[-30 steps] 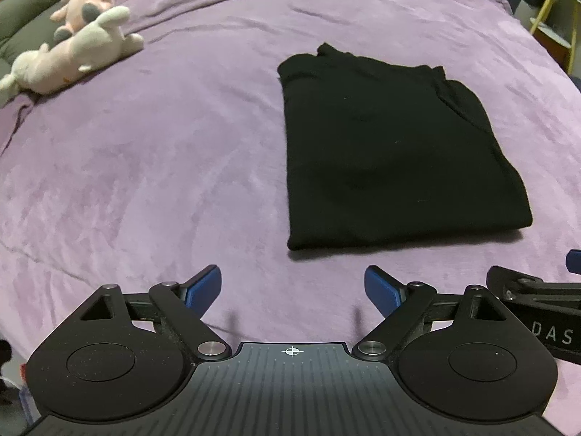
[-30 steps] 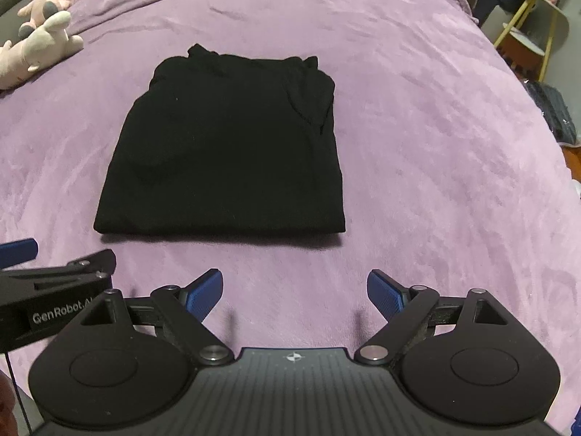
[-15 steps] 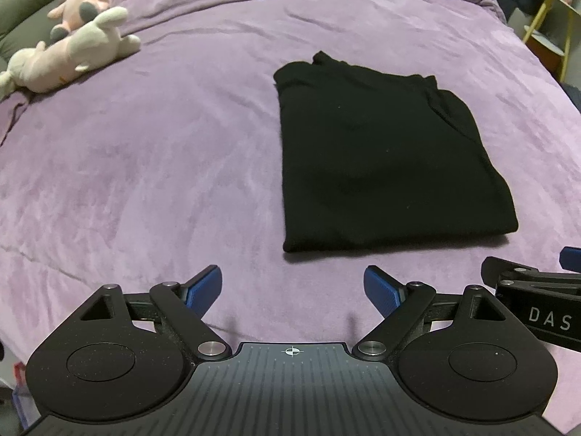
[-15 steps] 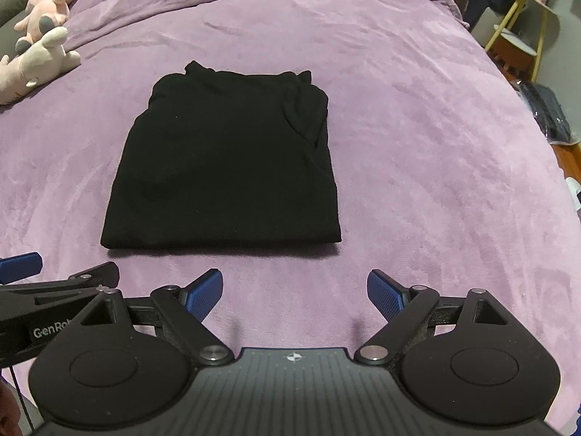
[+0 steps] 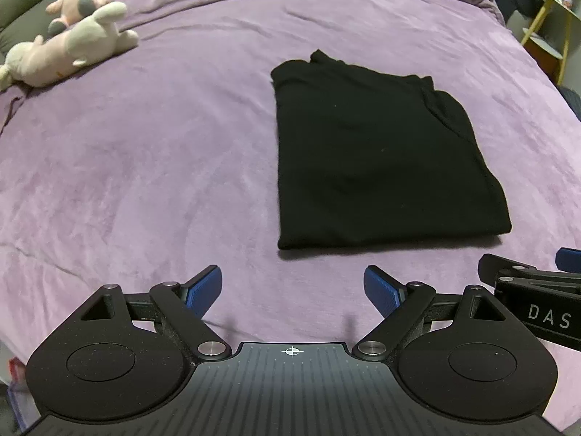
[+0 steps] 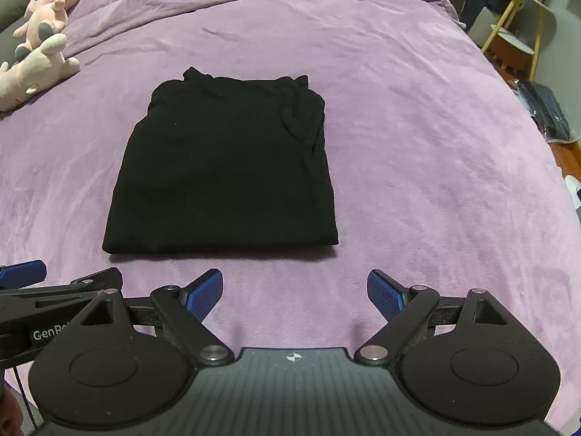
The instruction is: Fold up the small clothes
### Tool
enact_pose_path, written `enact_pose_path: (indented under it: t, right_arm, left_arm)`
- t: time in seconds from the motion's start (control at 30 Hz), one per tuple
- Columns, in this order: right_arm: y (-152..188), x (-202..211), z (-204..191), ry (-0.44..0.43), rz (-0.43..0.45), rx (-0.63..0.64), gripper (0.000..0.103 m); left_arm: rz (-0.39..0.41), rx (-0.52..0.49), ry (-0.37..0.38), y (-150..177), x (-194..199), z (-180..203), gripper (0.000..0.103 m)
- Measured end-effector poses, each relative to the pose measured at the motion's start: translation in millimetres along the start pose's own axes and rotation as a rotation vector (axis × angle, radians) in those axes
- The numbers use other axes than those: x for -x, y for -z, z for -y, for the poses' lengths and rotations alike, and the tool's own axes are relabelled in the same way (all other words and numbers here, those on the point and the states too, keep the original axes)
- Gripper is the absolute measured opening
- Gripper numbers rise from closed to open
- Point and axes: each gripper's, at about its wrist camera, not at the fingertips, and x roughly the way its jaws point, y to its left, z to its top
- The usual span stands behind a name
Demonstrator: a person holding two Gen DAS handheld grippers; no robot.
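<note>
We list: one black garment point(image 5: 385, 160), folded into a flat rectangle, lying mid-way on the purple bedspread point(image 5: 145, 167). Our left gripper point(image 5: 293, 285) and right gripper point(image 6: 295, 286) hover just short of its near edge, jaws wide apart, empty. Plush toys point(image 5: 69, 47) lie far left.

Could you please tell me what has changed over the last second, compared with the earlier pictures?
Nothing was gripped or released. Both views drew back slightly from the folded black garment. It lies unmoved on the purple blanket, and the left tongs and right tongs stay open and empty.
</note>
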Motion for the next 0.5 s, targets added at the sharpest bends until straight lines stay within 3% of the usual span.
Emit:
enact_pose_path:
  t: [0.5]
  right_arm:
    - [-0.2,4.2,2.0,-0.002,0.014,-0.007,0.087]
  left_arm:
    - [-0.004,0.001,0.0,-0.1,2.0,2.9,0.09]
